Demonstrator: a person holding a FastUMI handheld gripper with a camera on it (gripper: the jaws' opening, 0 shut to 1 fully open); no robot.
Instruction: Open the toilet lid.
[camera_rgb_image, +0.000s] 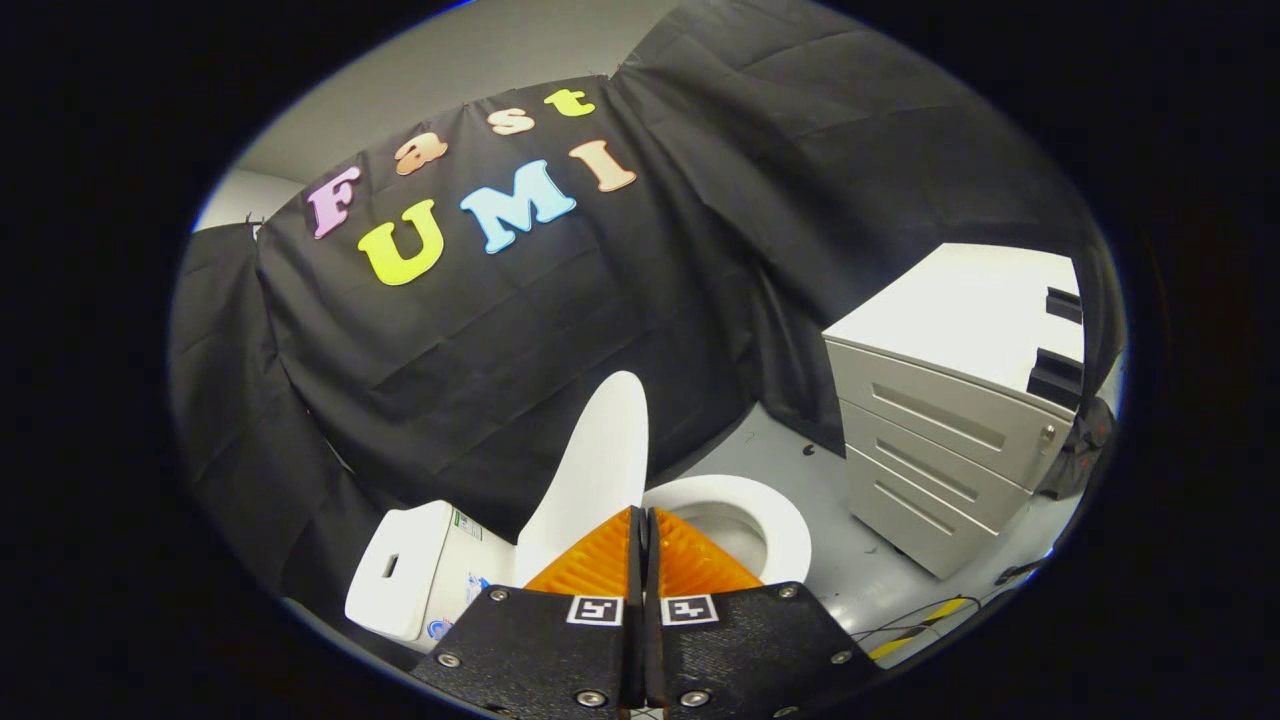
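Observation:
A white toilet stands on the floor below and beyond the fingers. Its lid (598, 470) is raised, standing nearly upright and leaning back toward the tank (410, 575). The seat ring and bowl (775, 525) lie uncovered to the right of the lid. My gripper (642, 520) is above the toilet, its two fingers pressed together with nothing between them. The fingertips sit just in front of the lid's lower edge in the view, apart from it.
A white drawer cabinet (950, 420) with three drawers stands to the right of the toilet on the grey floor (800, 450). Black cloth walls close off the back and left. Cables and a yellow-black striped tape (925, 625) lie on the floor near the cabinet.

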